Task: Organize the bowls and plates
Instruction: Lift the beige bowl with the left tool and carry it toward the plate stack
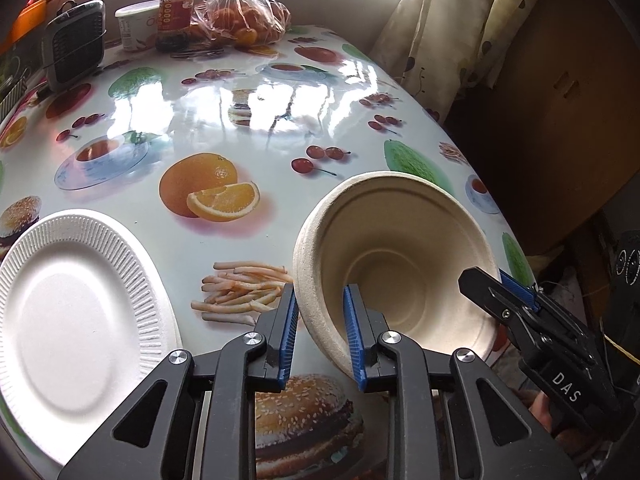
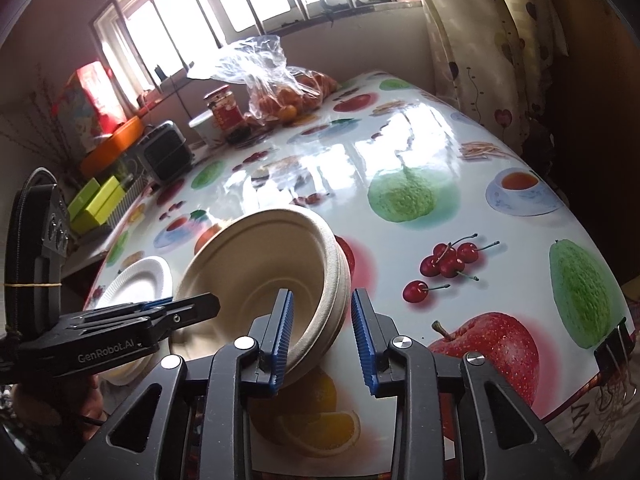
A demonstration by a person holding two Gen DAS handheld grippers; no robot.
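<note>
Beige pulp bowls [image 1: 396, 264], nested and tipped up at table [image 1: 248, 120] center. L tongs [image 1: 320, 330] straddle the rim at 9 o'clock, R tongs [image 2: 322, 338] at 3; both part-open, can't tell if pinching. White foam plate [image 1: 76, 316] sits alone toward 9. Sorting barely begun imo.

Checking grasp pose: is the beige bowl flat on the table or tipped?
Tipped. The beige bowl shows its empty inside to both wrist cameras, with the left gripper and right gripper each straddling its rim.
</note>
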